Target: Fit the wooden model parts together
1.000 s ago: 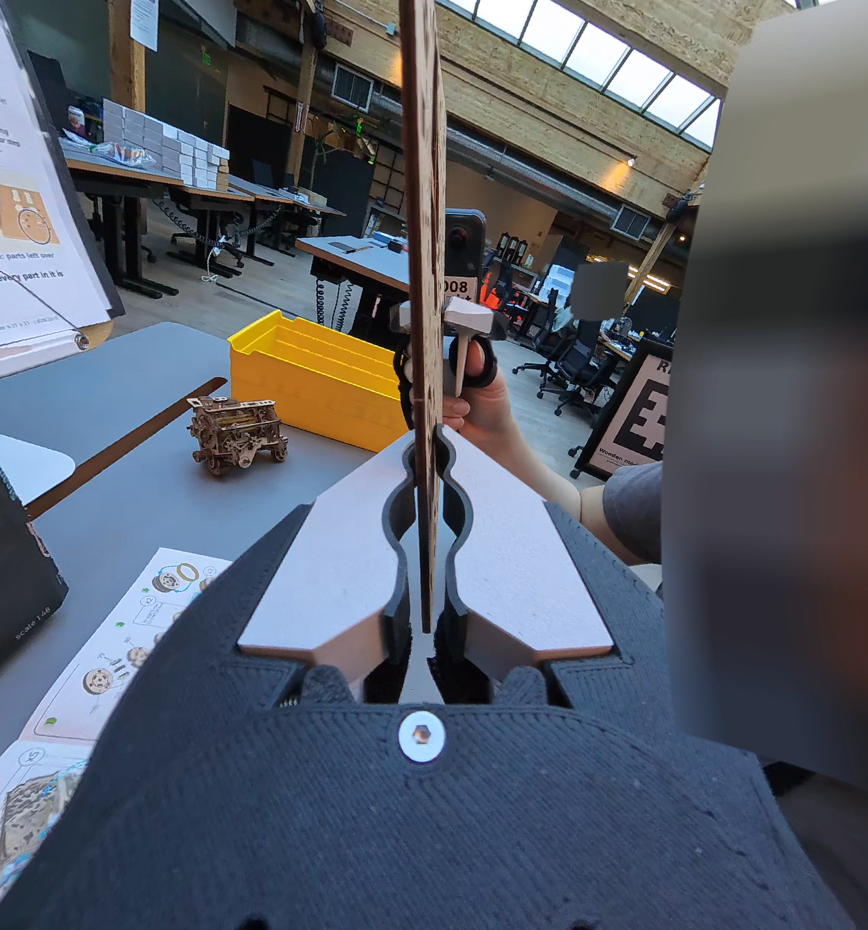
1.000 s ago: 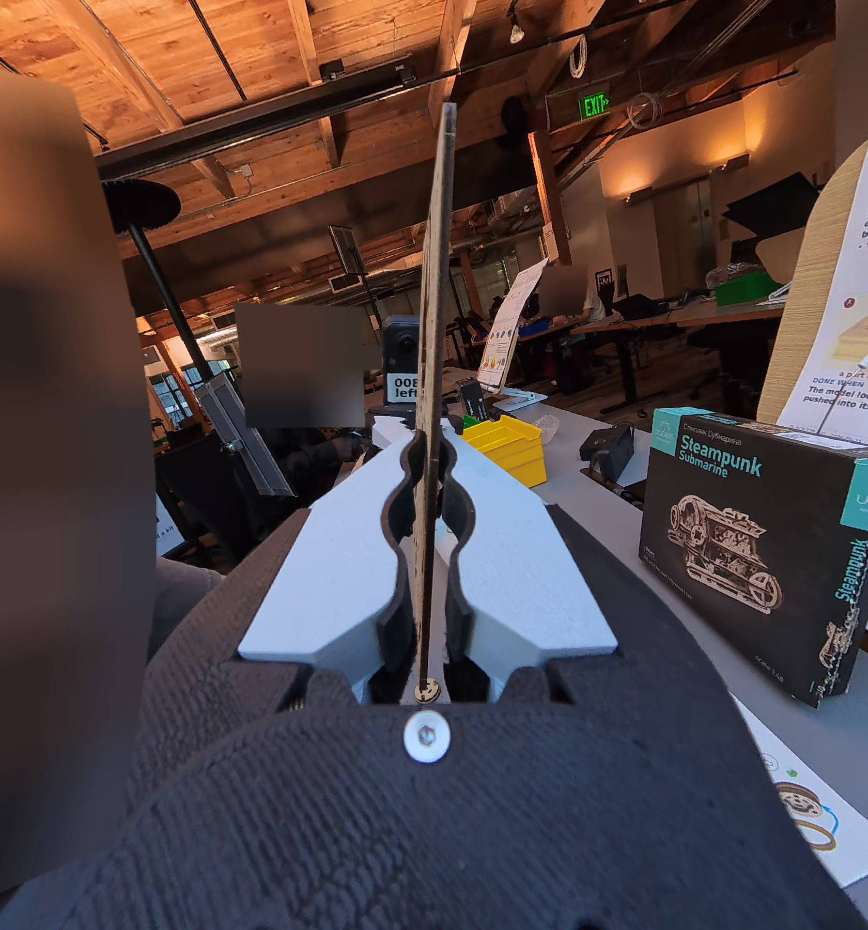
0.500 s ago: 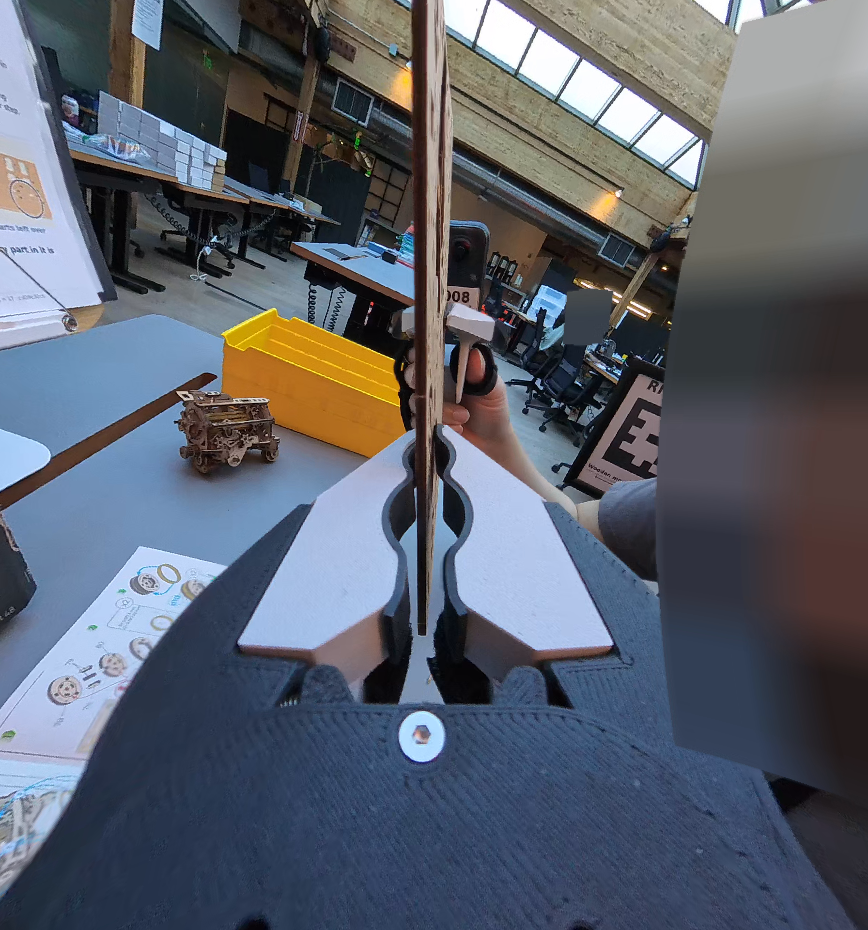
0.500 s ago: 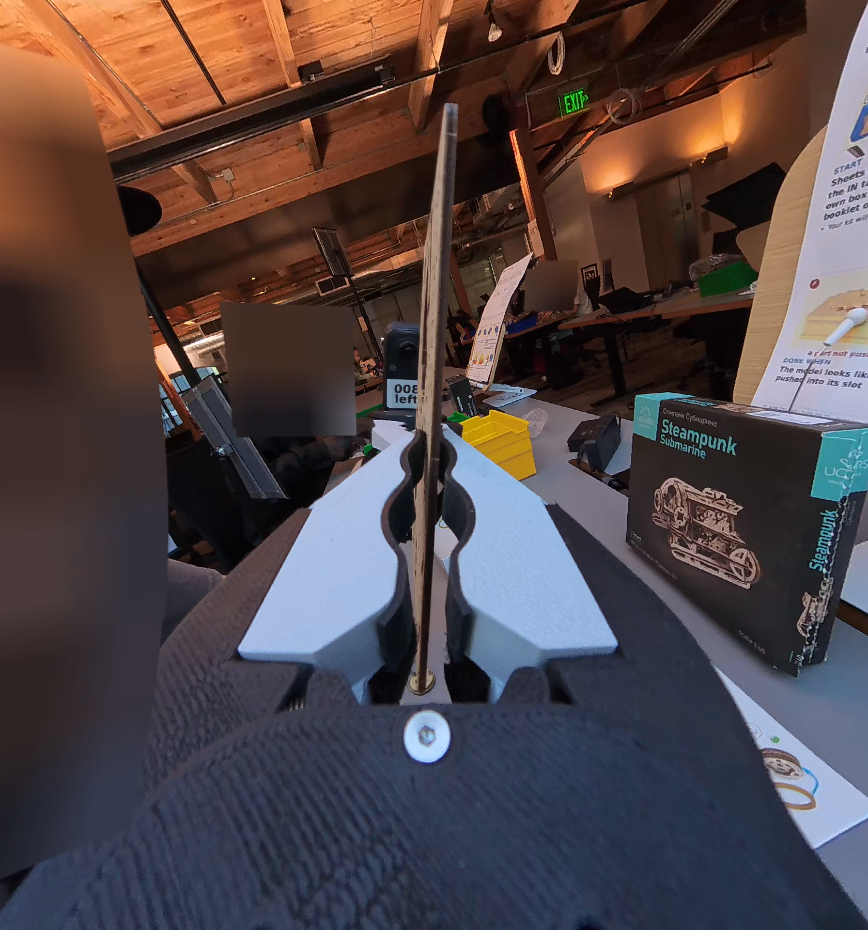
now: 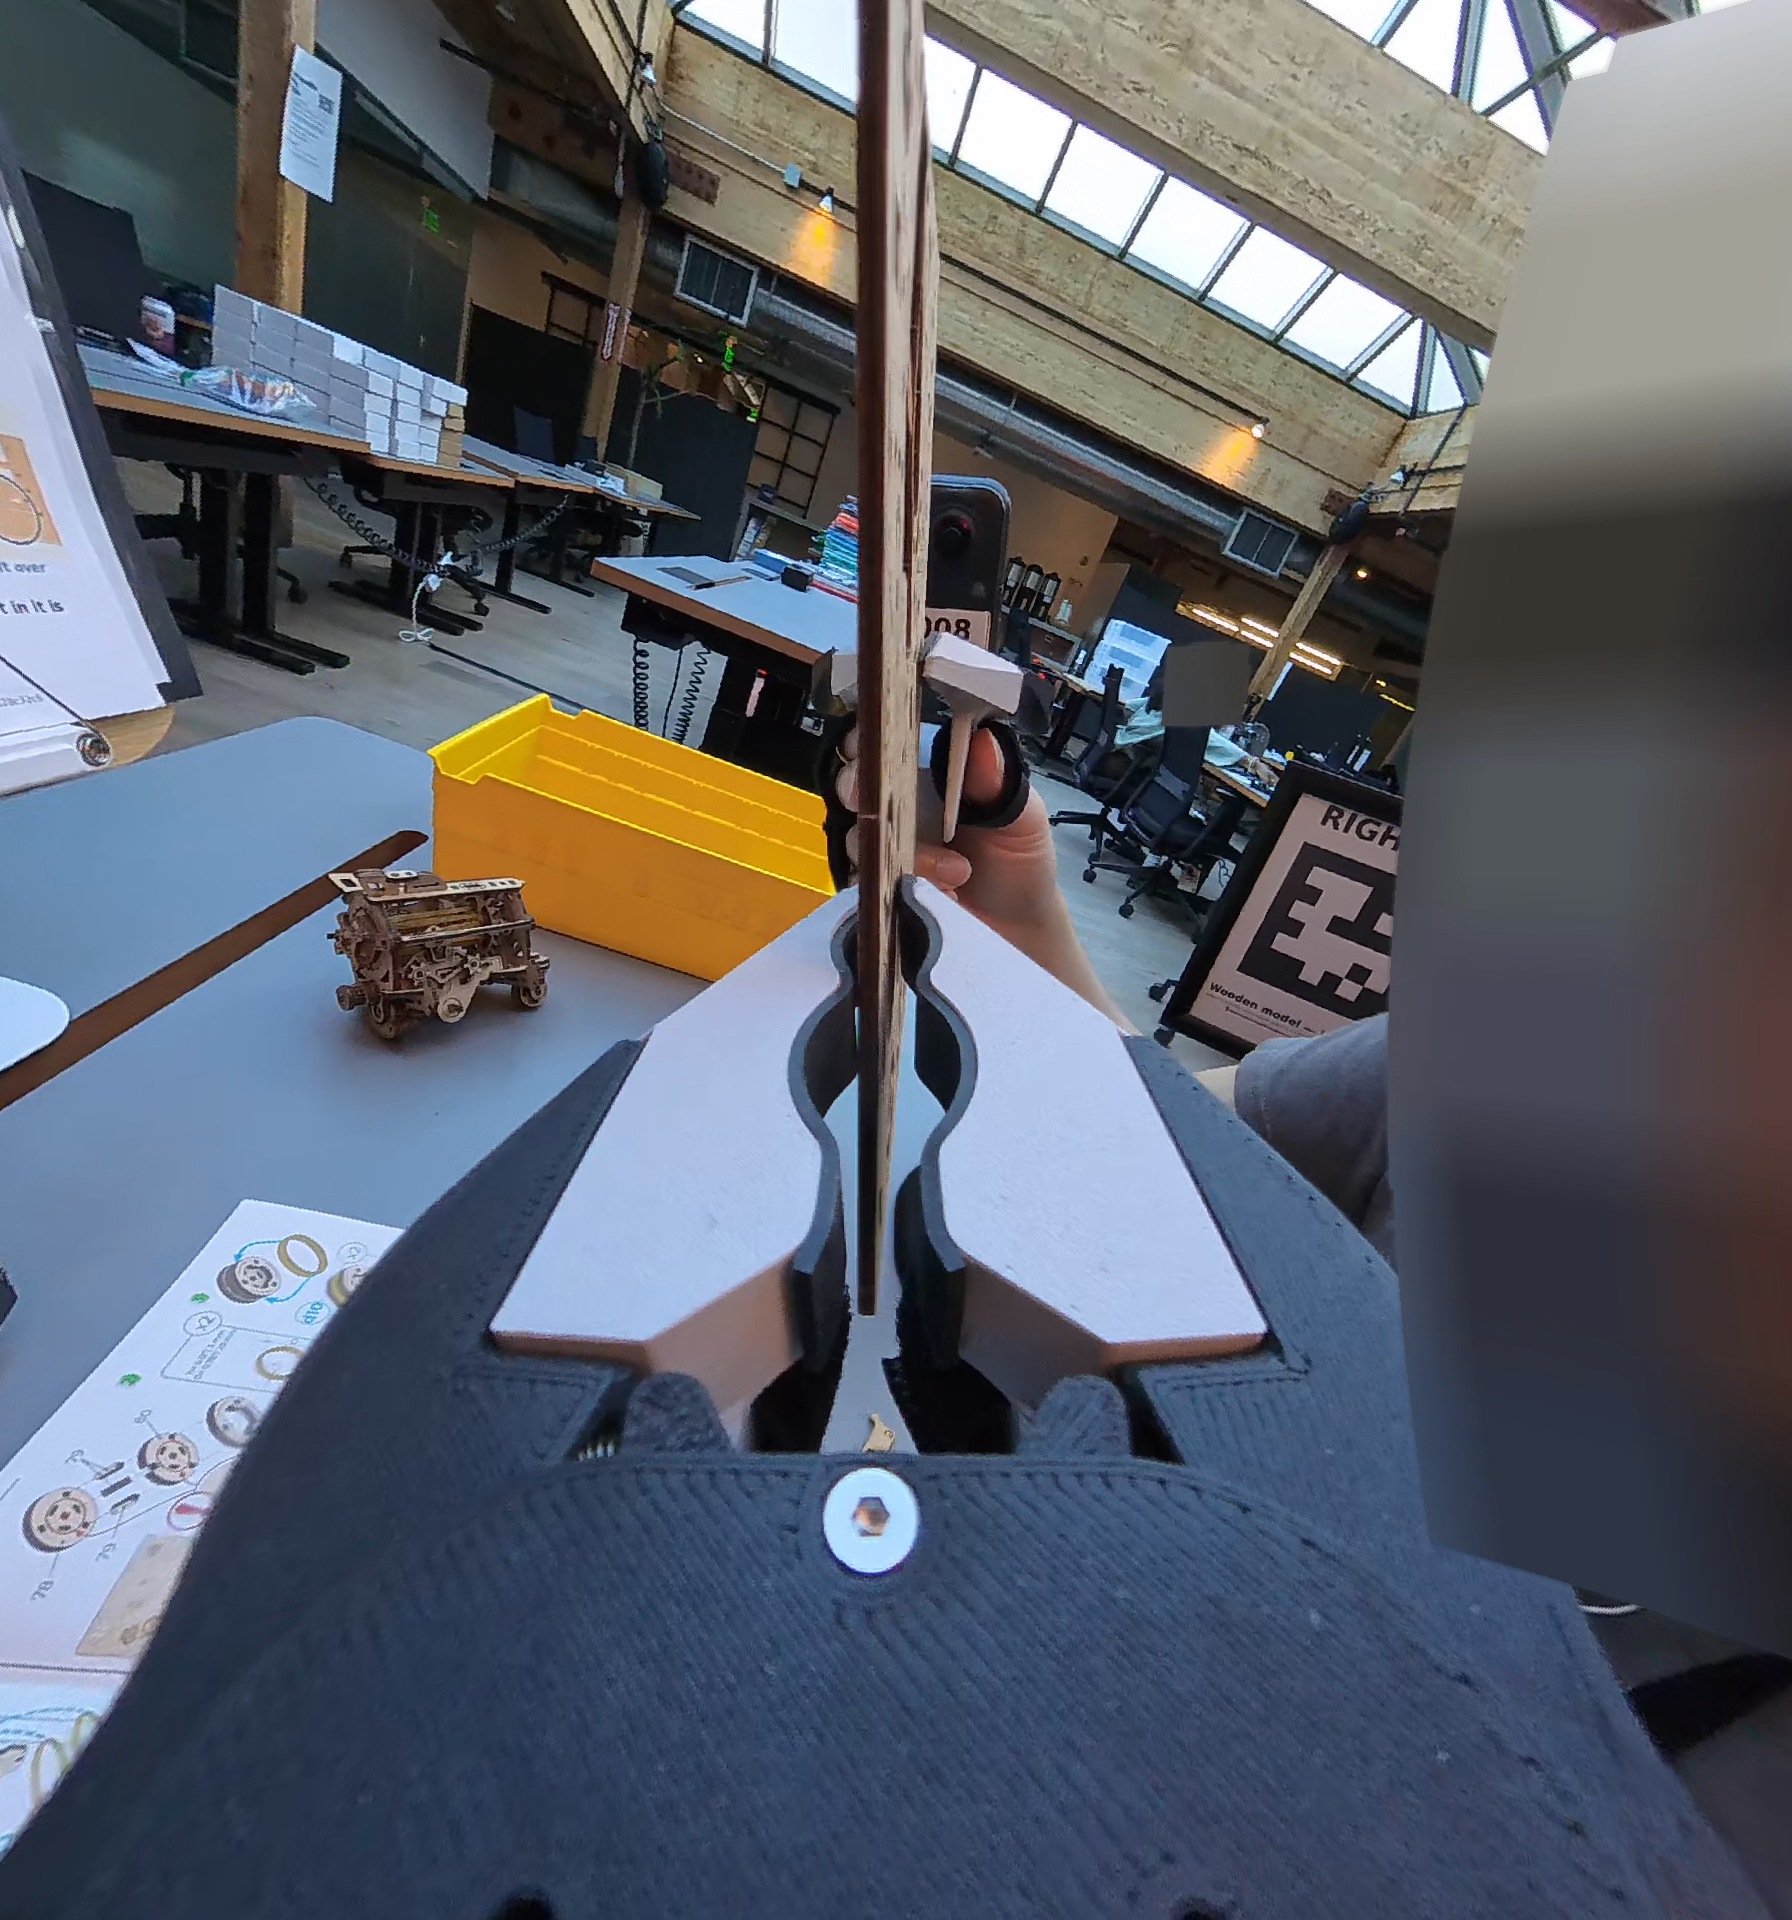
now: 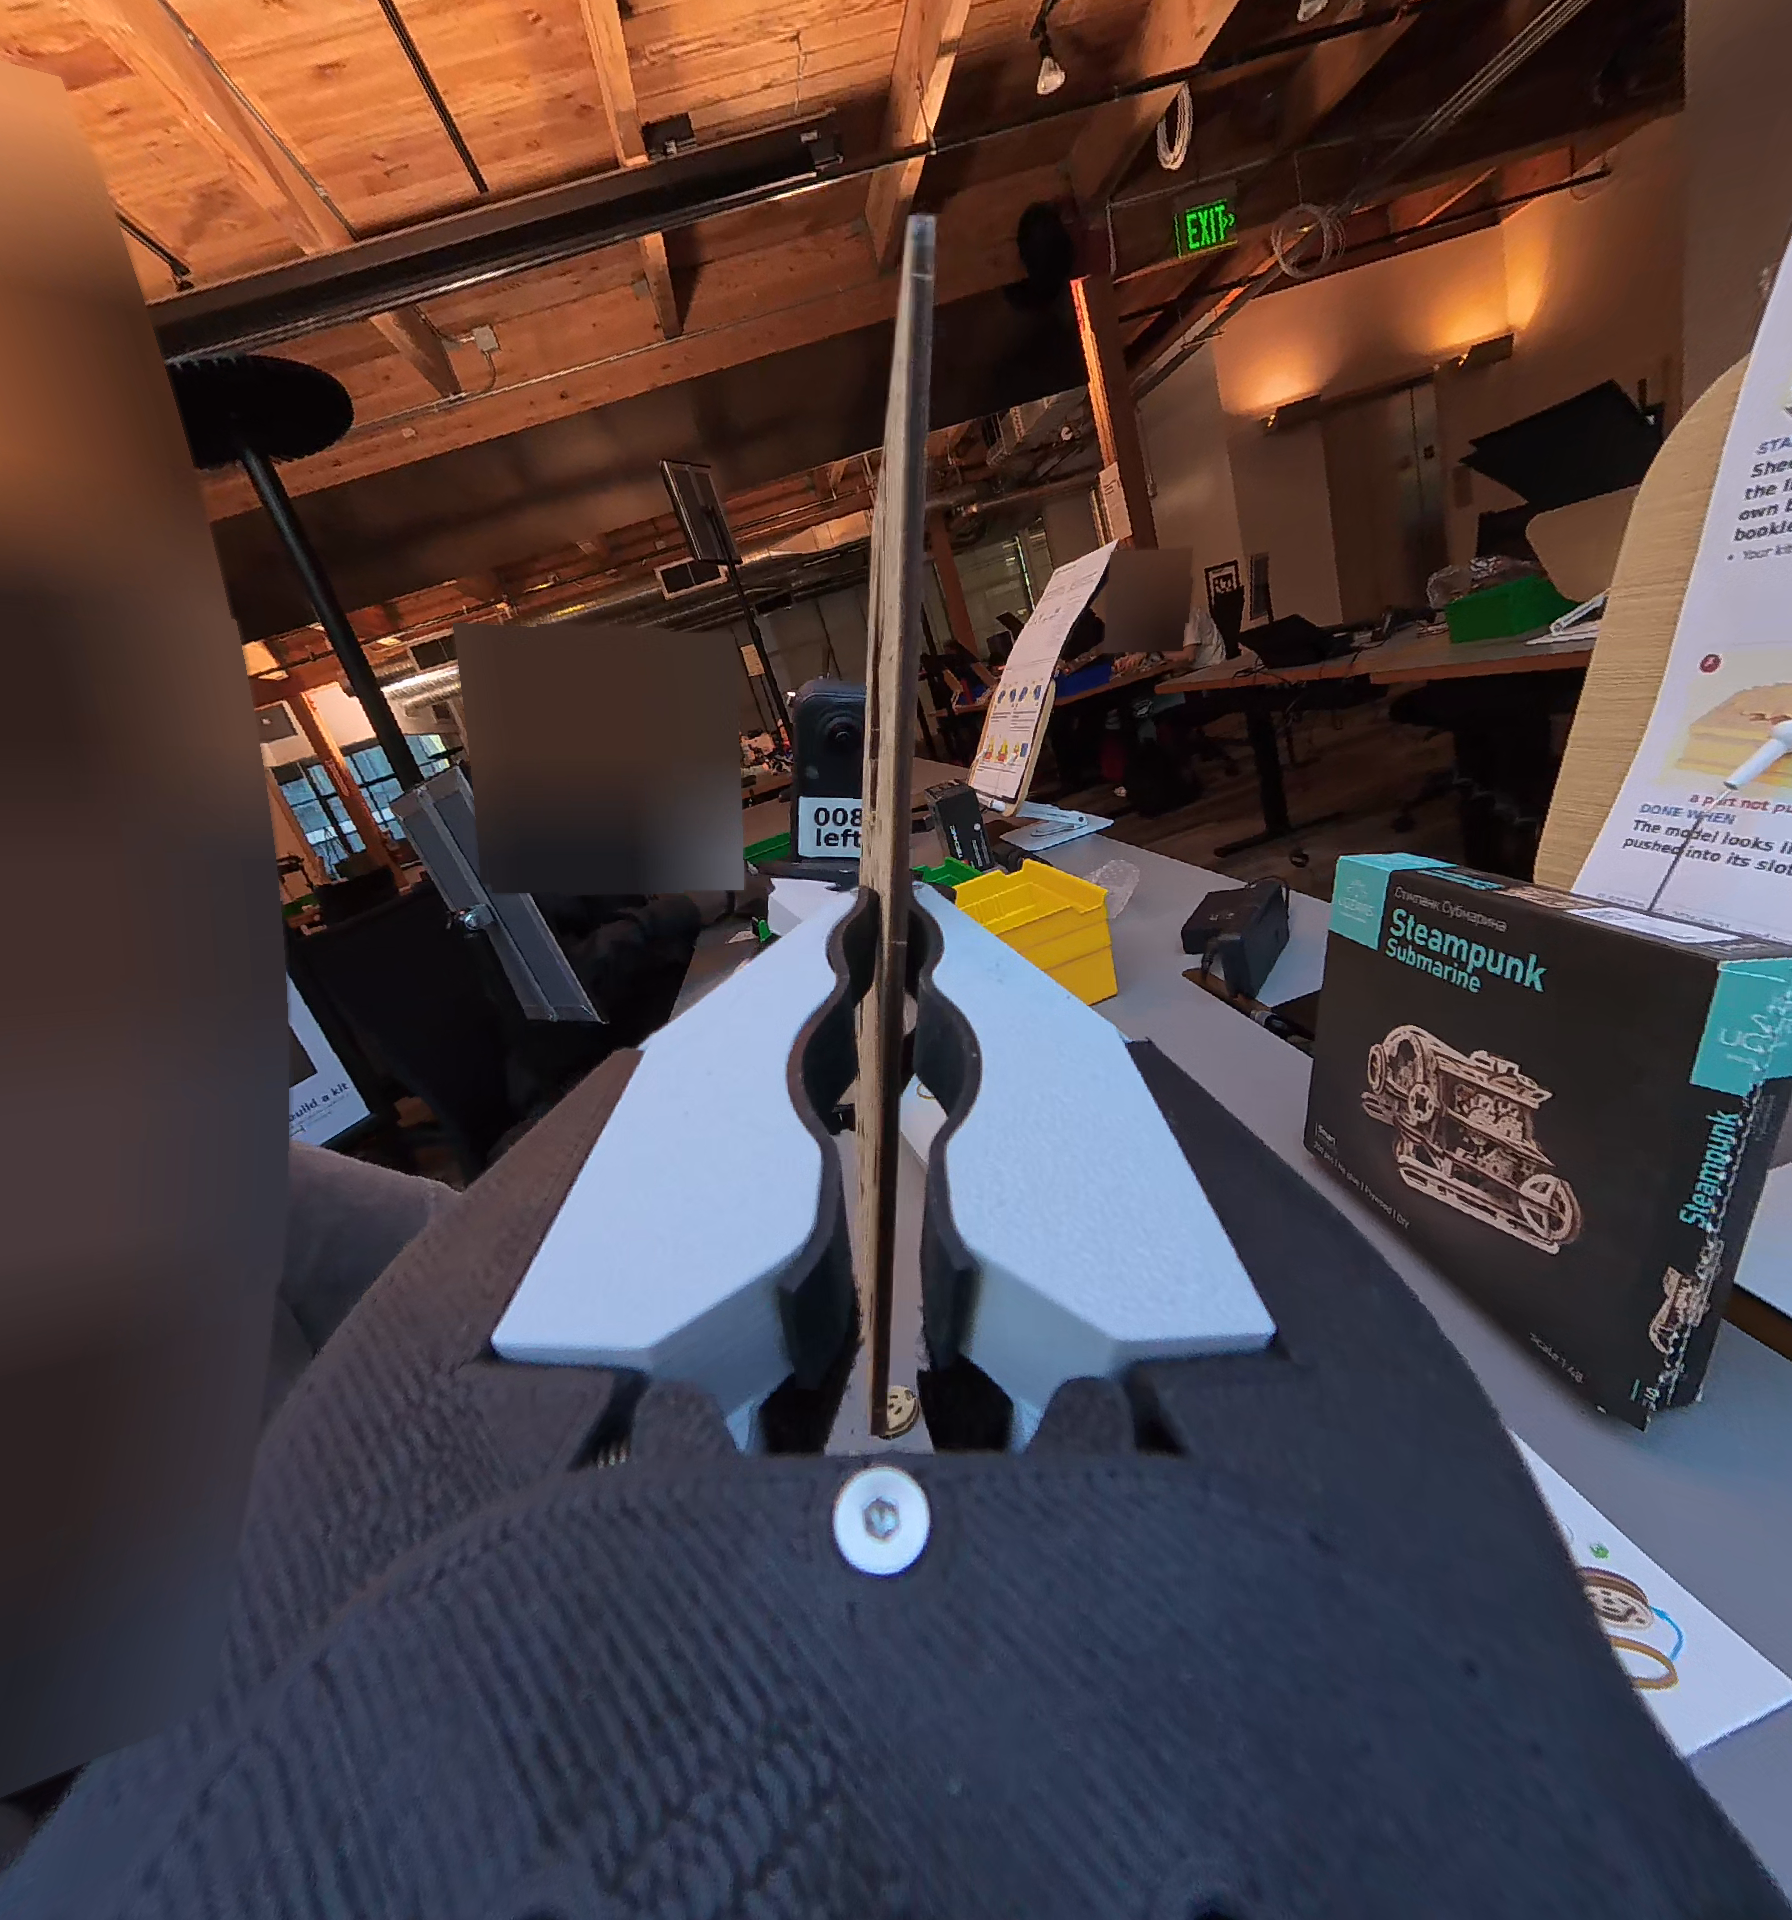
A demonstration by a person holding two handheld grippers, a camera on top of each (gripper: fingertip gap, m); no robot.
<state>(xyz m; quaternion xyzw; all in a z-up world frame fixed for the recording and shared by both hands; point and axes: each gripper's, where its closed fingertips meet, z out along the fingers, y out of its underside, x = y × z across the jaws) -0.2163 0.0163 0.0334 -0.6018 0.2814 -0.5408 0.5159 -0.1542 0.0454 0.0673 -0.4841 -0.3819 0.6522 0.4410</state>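
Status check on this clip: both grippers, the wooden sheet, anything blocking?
Left gripper and right gripper both shut on wooden sheet, held upright edge-on between them. Finished model sits on table, apart. Nothing blocking.

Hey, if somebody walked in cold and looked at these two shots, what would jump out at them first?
First, the thin wooden sheet, seen edge-on, standing upright through the middle of both views and clamped between the left gripper and the right gripper. Next, the small assembled wooden model on the grey table before a yellow bin, and the dark kit box at right.
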